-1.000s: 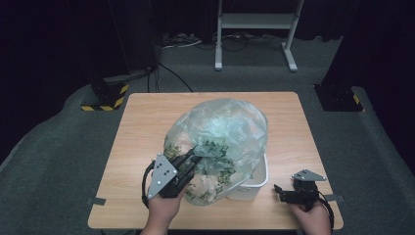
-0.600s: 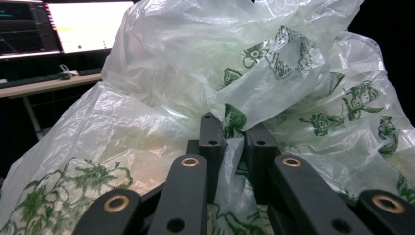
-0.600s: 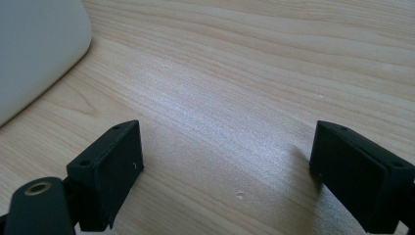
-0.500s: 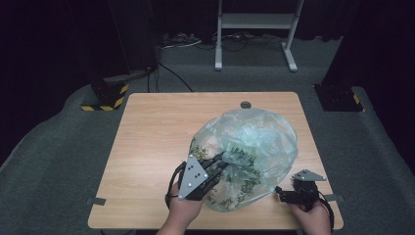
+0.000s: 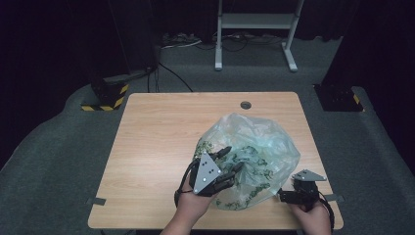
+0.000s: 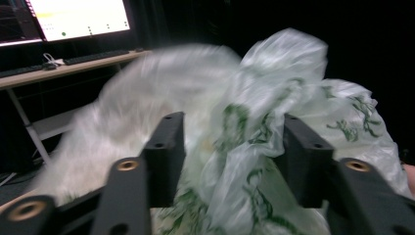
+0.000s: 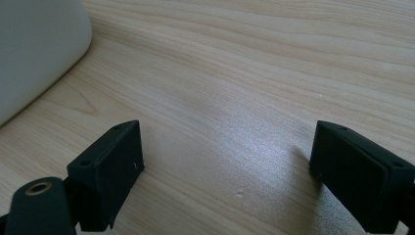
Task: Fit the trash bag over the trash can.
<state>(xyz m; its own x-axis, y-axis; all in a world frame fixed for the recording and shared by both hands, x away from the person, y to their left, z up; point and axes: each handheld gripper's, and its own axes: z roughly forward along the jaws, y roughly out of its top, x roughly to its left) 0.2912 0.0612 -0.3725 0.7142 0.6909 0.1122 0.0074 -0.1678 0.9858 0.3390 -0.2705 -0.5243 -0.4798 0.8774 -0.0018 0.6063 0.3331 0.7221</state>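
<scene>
The green print on the plastic bag (image 5: 254, 152) is the nearest thing to a label here, but it is too crumpled and blurred for me to read any word or brand; the bright monitor (image 6: 73, 17) behind it in my left gripper view shows only unreadable marks. The bag is thin, translucent pale green with dark green leafy patterning, puffed up into a big wrinkled dome. It sits on the near right part of the wooden table (image 5: 161, 142), just ahead of my hands. My left gripper (image 5: 226, 164) is at the bag's near left side; its jaws have just been opening and now stand apart, with folds of the film bunched loosely between them and not pinched. My right gripper (image 7: 225, 161) rests low over the bare tabletop near the front right corner, just beside the bag, jaws spread wide with nothing between them. In my right gripper view, a smooth white container (image 7: 34, 49) with a rounded corner stands on the wood at the upper left.
</scene>
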